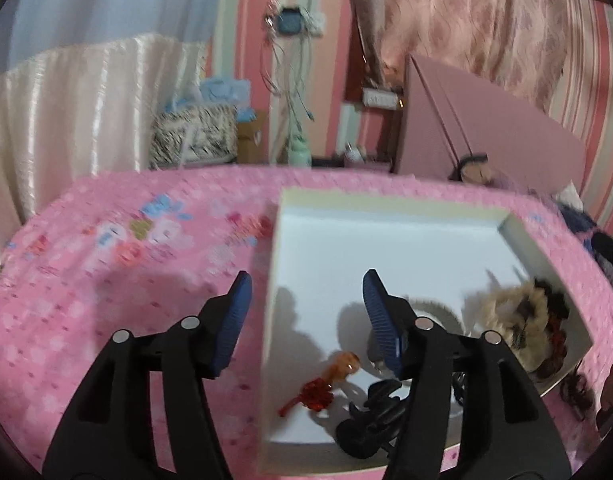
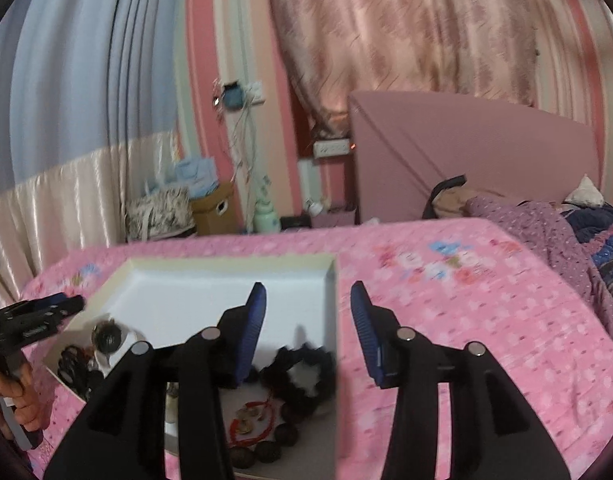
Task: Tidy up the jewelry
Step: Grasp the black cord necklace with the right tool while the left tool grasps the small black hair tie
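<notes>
Jewelry lies gathered in a shallow white box [image 1: 386, 240] on the pink printed bedspread [image 1: 106, 280], all of it toward the box's near edge, the far half bare. Left wrist view: a red beaded piece [image 1: 316, 396] and an amber piece [image 1: 344, 362] near the near-left corner, a black hair claw [image 1: 370, 412] just beside them, a furry tan scrunchie [image 1: 510, 312] against the right wall. Right wrist view: a black scrunchie [image 2: 302, 376] close to the right wall, a red cord bracelet [image 2: 254, 420] and dark round beads [image 2: 268, 450] at the near edge, a tangle of dark items [image 2: 72, 364] by the near-left corner. Left gripper [image 1: 306, 304] — jaws apart, nothing between the pads, straddling the box's left wall. Right gripper [image 2: 308, 320] likewise parted and empty, astride the right wall. A hand [image 2: 14, 396] carries the left tool at the frame's left edge. Judged step: between placements — both claws free above the box, no piece in transit. Next move would call for choosing one item, probably among the clumped ones, dropping the open jaws over it and closing on a firm part. Blur hides fine detail of the small pieces.
</notes>
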Demonstrator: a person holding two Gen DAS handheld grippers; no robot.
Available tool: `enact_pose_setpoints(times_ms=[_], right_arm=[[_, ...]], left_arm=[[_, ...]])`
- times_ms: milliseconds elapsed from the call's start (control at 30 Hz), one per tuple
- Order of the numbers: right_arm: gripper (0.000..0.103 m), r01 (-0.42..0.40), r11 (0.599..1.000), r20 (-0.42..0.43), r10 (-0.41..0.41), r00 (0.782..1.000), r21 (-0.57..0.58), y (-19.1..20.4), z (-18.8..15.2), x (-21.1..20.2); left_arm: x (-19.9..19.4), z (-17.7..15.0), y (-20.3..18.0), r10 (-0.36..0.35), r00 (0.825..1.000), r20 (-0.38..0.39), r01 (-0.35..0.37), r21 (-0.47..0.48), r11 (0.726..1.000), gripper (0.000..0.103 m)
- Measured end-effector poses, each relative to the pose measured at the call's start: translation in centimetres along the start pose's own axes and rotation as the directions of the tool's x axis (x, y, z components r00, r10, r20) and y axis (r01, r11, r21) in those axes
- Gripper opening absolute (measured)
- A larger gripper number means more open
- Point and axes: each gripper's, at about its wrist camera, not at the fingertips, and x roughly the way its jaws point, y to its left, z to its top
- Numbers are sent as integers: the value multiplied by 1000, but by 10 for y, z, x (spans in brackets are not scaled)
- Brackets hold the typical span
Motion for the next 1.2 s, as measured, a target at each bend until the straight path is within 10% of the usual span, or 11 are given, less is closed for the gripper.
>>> enact_pose_setpoints(times_ms=[367,833,1200], right_arm=[[49,-38,995,-28,40,999,94,-21,22,-20],[60,-75,992,-280,100,955,101,-51,-75,-76],[62,-150,989,-414,134,900,-5,-3,-94,-27]], left_arm=[[-96,37,8,36,982,185,-26,-57,998,86],[-117,-98,-59,-82,991,-107,91,74,993,89],[-83,-119,-124,27,980,-196,16,218,976,87]])
